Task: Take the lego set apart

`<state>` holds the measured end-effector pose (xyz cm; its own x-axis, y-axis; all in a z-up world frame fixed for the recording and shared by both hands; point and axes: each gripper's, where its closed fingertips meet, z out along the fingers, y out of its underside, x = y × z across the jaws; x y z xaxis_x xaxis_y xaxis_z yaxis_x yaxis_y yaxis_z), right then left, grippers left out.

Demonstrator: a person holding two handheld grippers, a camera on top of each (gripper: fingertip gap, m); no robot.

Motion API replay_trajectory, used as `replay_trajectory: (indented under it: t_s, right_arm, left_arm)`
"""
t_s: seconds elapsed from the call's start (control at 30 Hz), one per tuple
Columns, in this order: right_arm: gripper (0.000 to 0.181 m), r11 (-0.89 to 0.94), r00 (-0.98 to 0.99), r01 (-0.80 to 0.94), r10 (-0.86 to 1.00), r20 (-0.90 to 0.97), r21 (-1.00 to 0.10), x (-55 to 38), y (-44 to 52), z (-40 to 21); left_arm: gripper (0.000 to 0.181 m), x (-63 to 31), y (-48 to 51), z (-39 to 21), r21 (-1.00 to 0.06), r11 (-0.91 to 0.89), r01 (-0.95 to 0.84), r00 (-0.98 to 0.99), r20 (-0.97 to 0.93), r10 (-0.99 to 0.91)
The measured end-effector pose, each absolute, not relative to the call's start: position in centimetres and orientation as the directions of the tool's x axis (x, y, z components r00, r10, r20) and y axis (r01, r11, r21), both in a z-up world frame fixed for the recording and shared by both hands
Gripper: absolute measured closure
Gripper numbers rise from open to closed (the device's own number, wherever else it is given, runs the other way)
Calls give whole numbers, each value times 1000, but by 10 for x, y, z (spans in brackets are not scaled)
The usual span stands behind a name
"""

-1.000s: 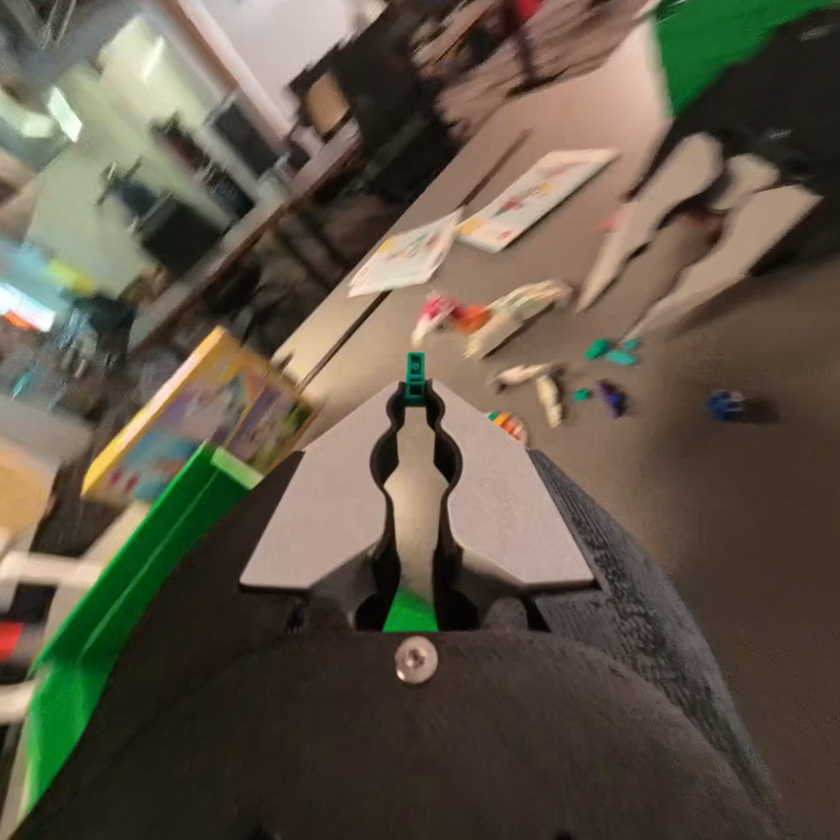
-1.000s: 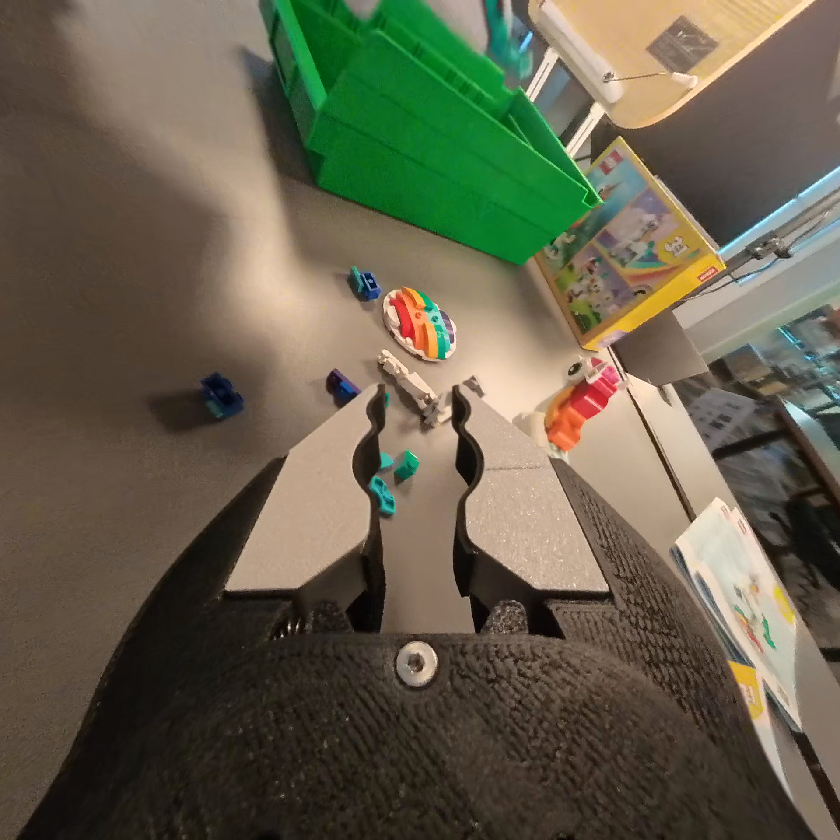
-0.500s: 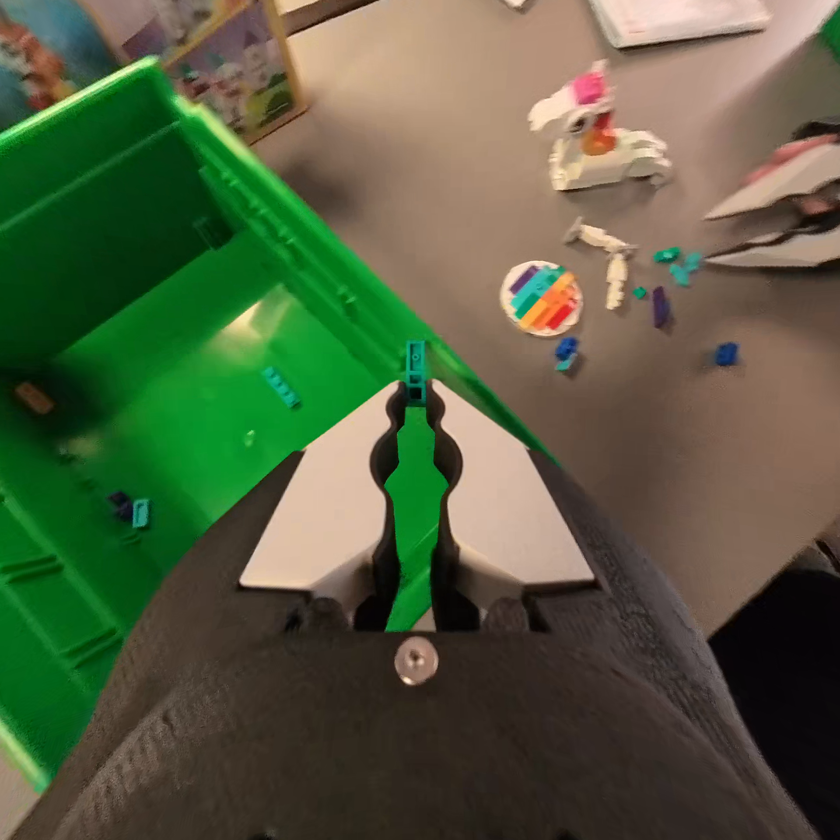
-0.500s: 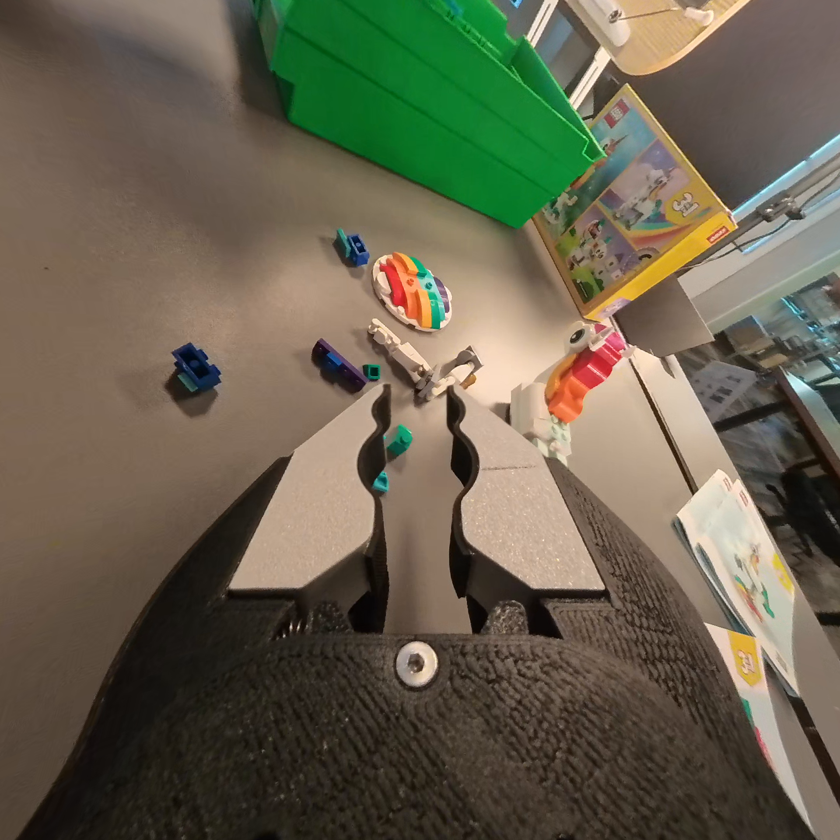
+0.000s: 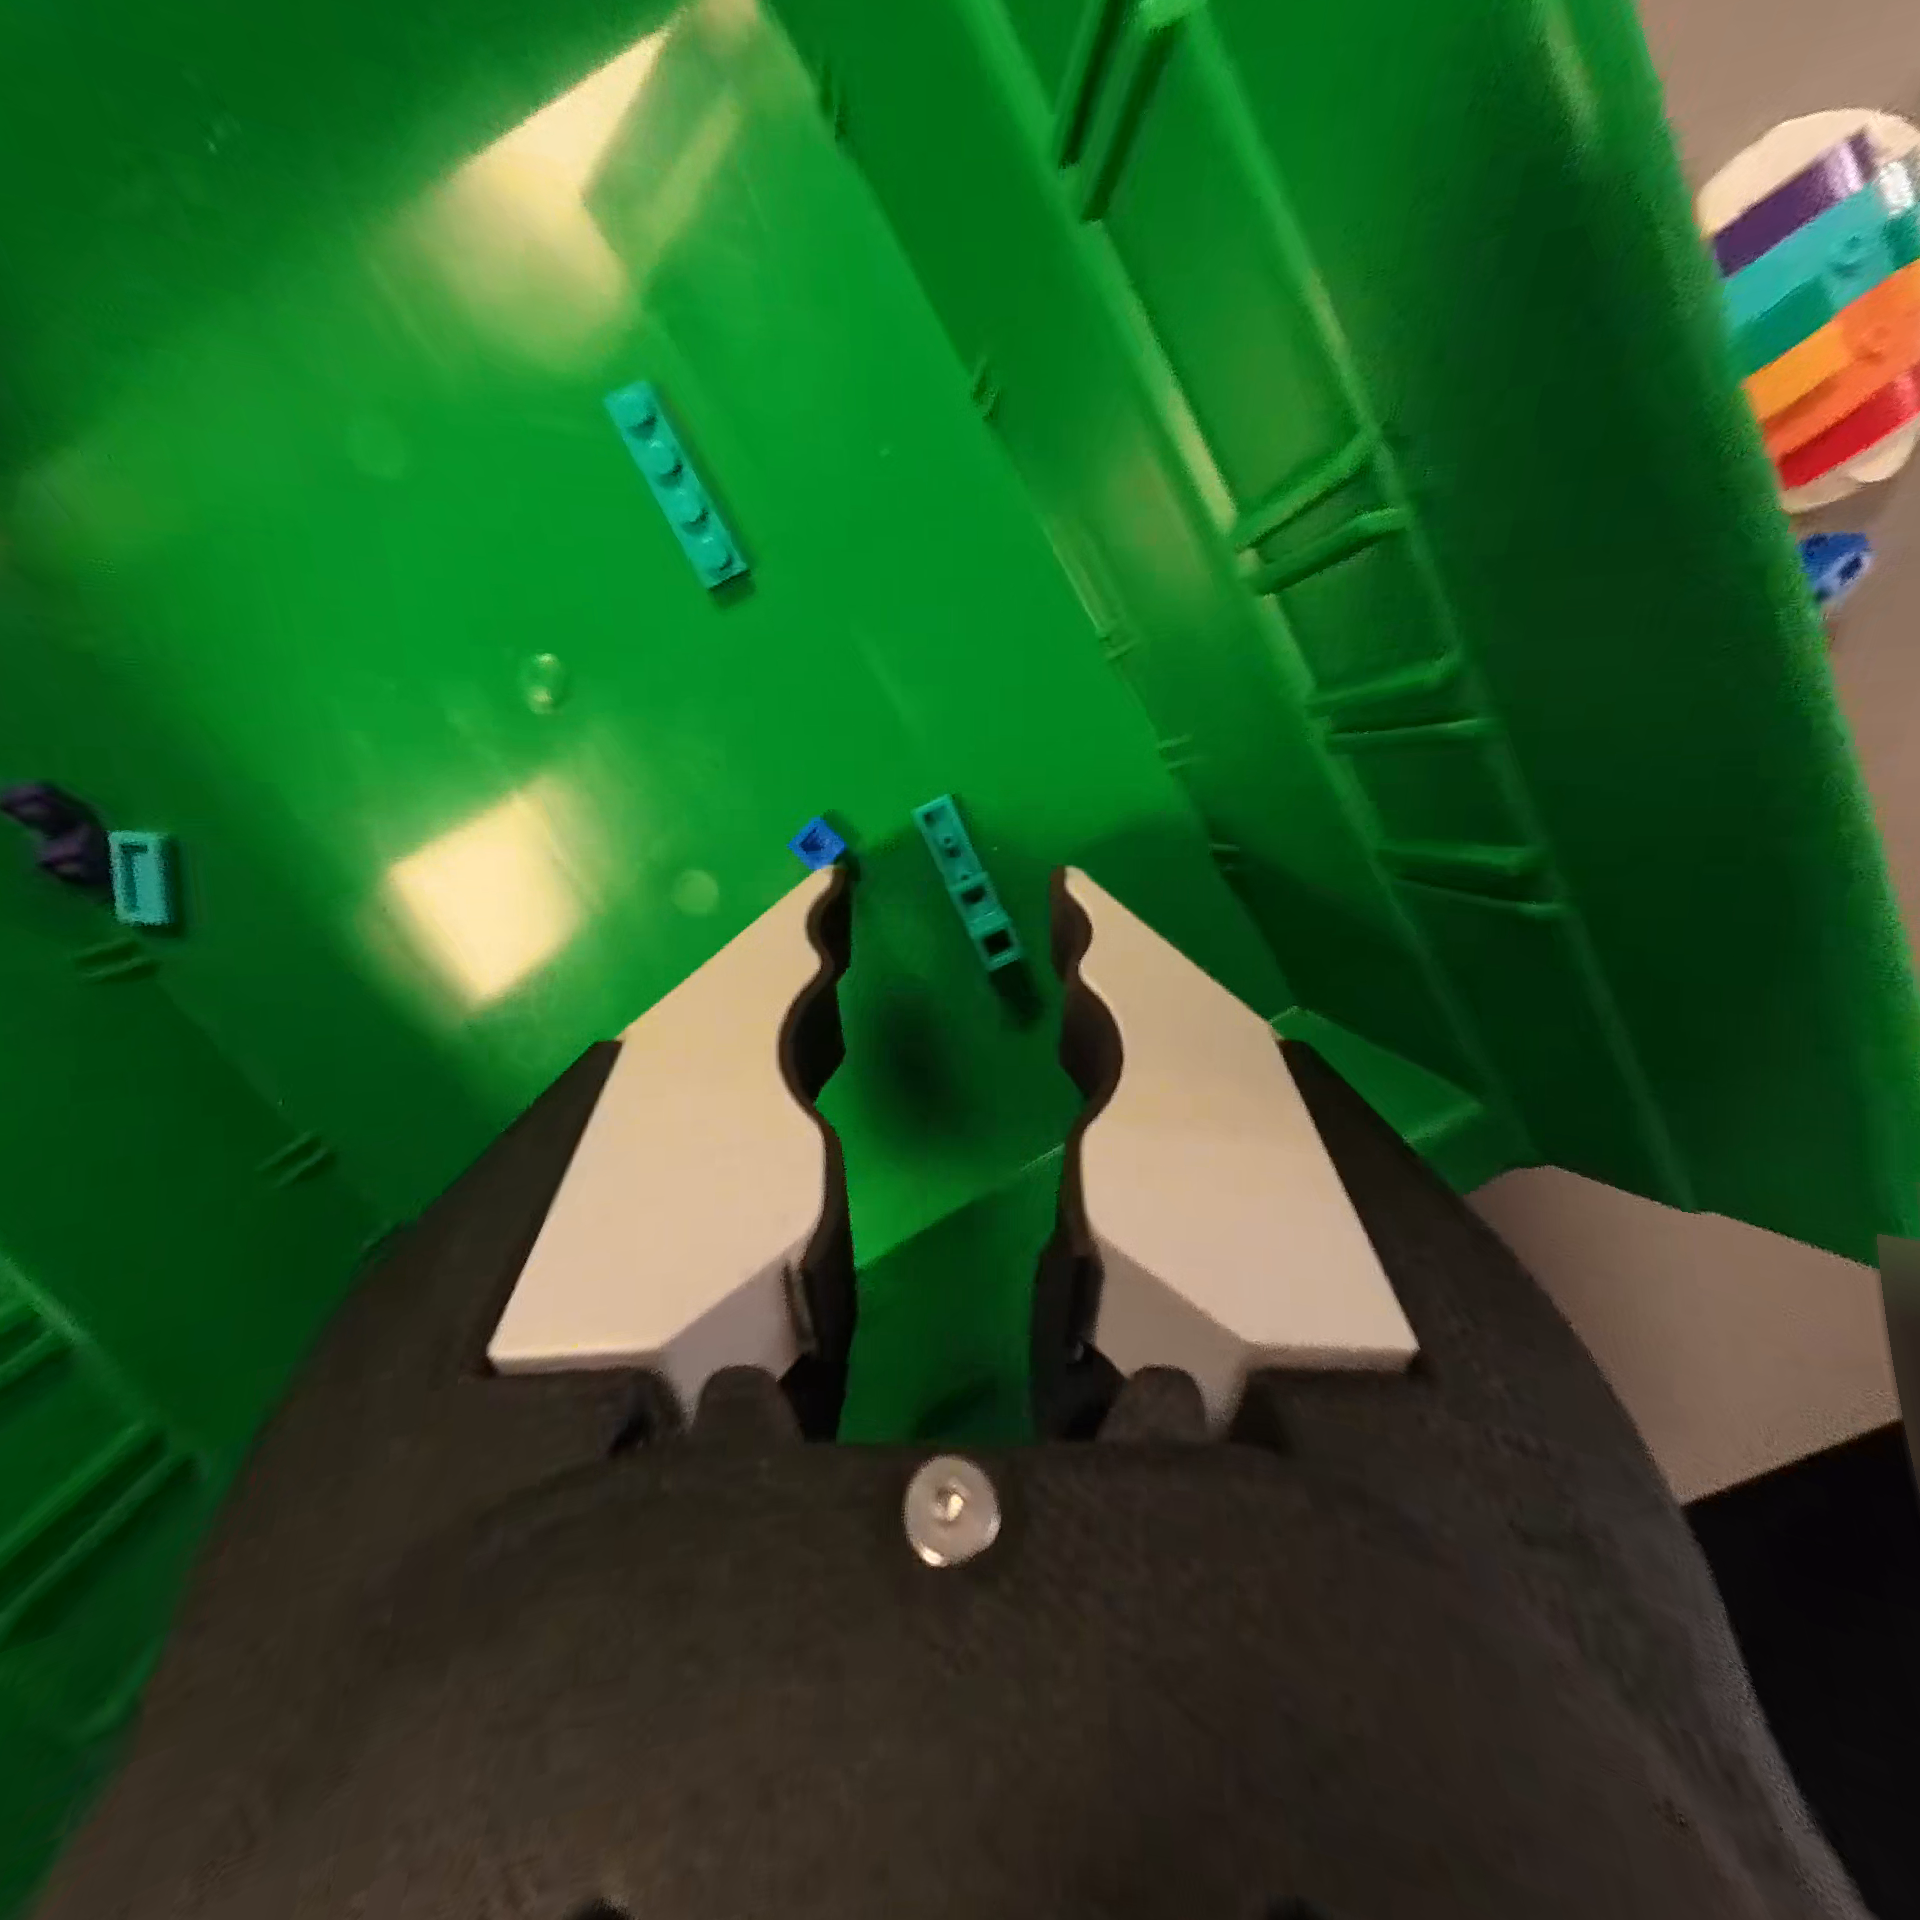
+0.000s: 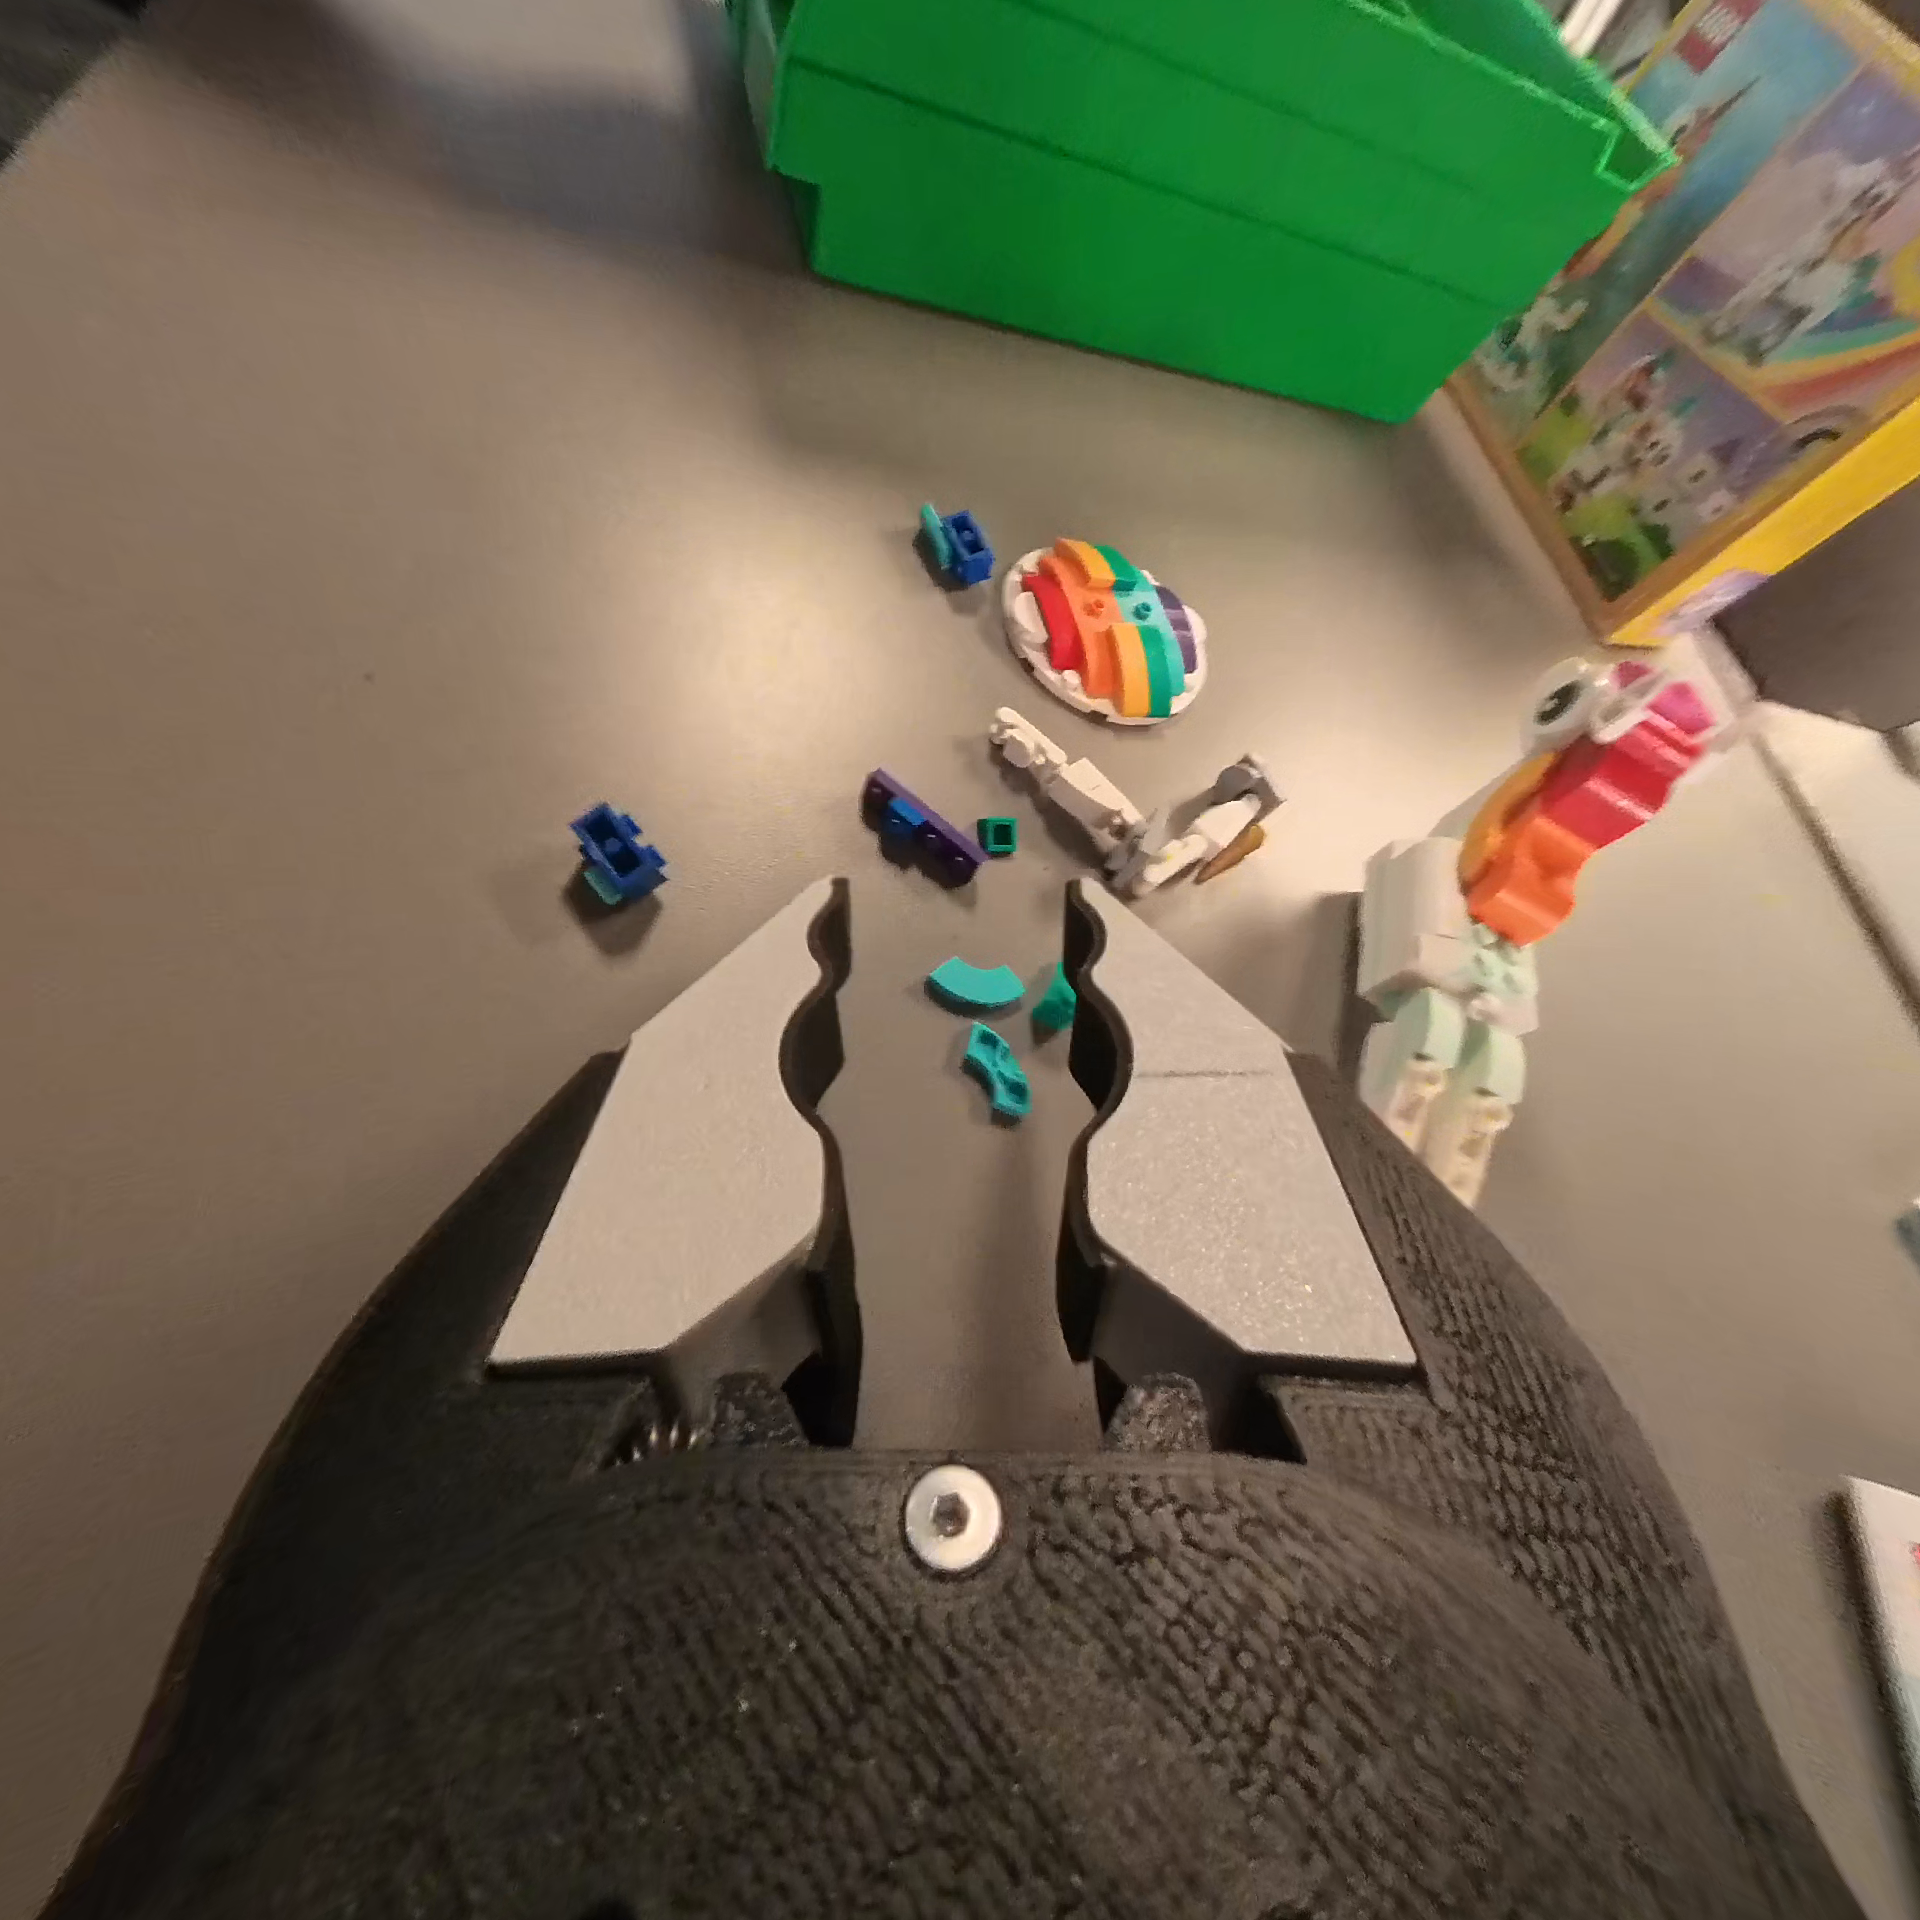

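Observation:
My left gripper (image 5: pixel 948 883) is open and empty over the inside of the green bin (image 5: pixel 1195 436). A teal brick (image 5: pixel 971 899) lies on the bin floor between the fingertips, apart from both. A teal plate (image 5: pixel 677 483), a small blue piece (image 5: pixel 818 840) and another teal piece (image 5: pixel 142 876) also lie in the bin. My right gripper (image 6: pixel 954 894) is open and empty above the grey table (image 6: pixel 364 520), over curved teal pieces (image 6: pixel 971 982). The partly built unicorn (image 6: pixel 1496 904) stands to the right. A rainbow disc (image 6: pixel 1107 629) lies beyond.
Loose pieces lie on the table: a blue brick (image 6: pixel 616 847), a purple-blue strip (image 6: pixel 920 826), white leg parts (image 6: pixel 1081 795), a blue-teal piece (image 6: pixel 956 540). The green bin (image 6: pixel 1143 187) stands at the back, the set's box (image 6: pixel 1714 343) to its right. A booklet corner (image 6: pixel 1886 1579) lies at the right edge. About 30 cm separates my left fingertips from my right. It is some 7 cm from my left tips to the teal plate (image 5: pixel 677 483).
My left gripper swung over the bin, dropped lower into it and opened; the teal brick it held now lies on the bin floor. My right gripper turned a little and opened wider.

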<state>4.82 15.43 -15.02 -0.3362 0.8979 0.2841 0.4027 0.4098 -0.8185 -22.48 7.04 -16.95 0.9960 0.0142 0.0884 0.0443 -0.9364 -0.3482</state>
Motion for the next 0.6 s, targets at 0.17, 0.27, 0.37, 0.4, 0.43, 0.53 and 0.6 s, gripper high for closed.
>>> replay_trajectory:
  t_s: [0.17, 0.27, 0.37, 0.4, 0.43, 0.53, 0.6]
  right_arm:
    - [147, 190, -469, 460, 881, -56, -867, 65, 122, -146]
    - [147, 212, -499, 504, 863, -81, -838, 68, 115, -155]
    - [153, 282, -538, 513, 842, -47, -811, 69, 105, -162]
    - [156, 302, -550, 511, 834, -36, -805, 68, 103, -164]
    - [159, 319, -558, 508, 830, -23, -800, 68, 101, -165]
    - [160, 350, -566, 504, 824, 5, -790, 65, 98, -168]
    - [169, 372, -570, 496, 821, 29, -785, 64, 98, -169]
  left_arm:
    - [137, -225, 76, -115, -602, -793, 92, 993, 2, 114]
    - [137, -174, 79, -63, -809, -587, -35, 999, -34, -13]
    - [144, -79, 74, -50, -876, -449, -175, 941, -15, -337]
    - [145, -49, 70, -58, -872, -443, -208, 897, 10, -441]
    - [145, -26, 68, -68, -862, -451, -233, 859, 34, -510]
    - [145, 16, 70, -111, -808, -479, -343, 776, 44, -629]
    - [145, 37, 72, -131, -787, -485, -382, 727, 67, -683]
